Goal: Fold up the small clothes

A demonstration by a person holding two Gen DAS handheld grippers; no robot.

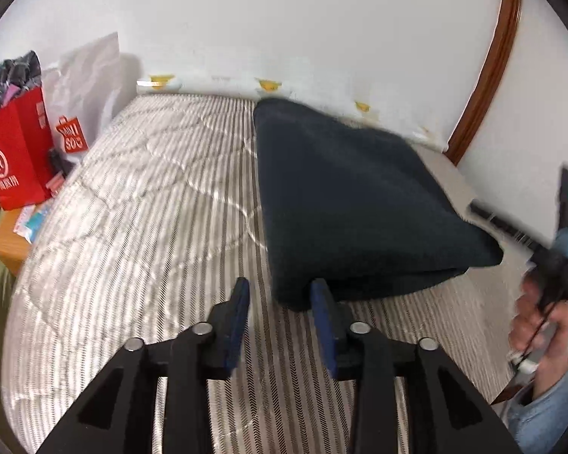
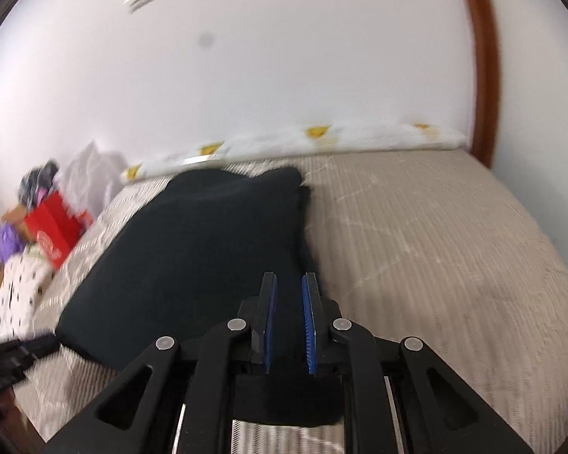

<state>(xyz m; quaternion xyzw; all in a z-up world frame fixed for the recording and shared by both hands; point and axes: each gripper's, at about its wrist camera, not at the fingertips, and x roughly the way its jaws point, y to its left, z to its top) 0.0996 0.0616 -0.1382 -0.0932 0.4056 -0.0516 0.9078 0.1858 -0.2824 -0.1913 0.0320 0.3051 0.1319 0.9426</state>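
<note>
A dark navy cloth (image 1: 352, 196), folded into a thick rectangle, lies flat on the striped quilt (image 1: 151, 196) of a bed. My left gripper (image 1: 280, 295) is open at the cloth's near left corner. Its right finger overlaps that corner and no pad presses on it. In the right wrist view the same cloth (image 2: 193, 249) spreads to the left and runs under my right gripper (image 2: 288, 283). That gripper's blue pads stand a narrow slit apart over the cloth's right edge, with no fabric seen pinched. A hand (image 1: 541, 325) holds the right tool, blurred.
A red paper bag (image 1: 15, 166) and a white plastic bag (image 1: 83, 75) stand on a wooden side table (image 1: 7, 246) left of the bed. A white roll with yellow marks (image 1: 216, 83) lines the wall. A brown door frame (image 1: 488, 68) rises at the right.
</note>
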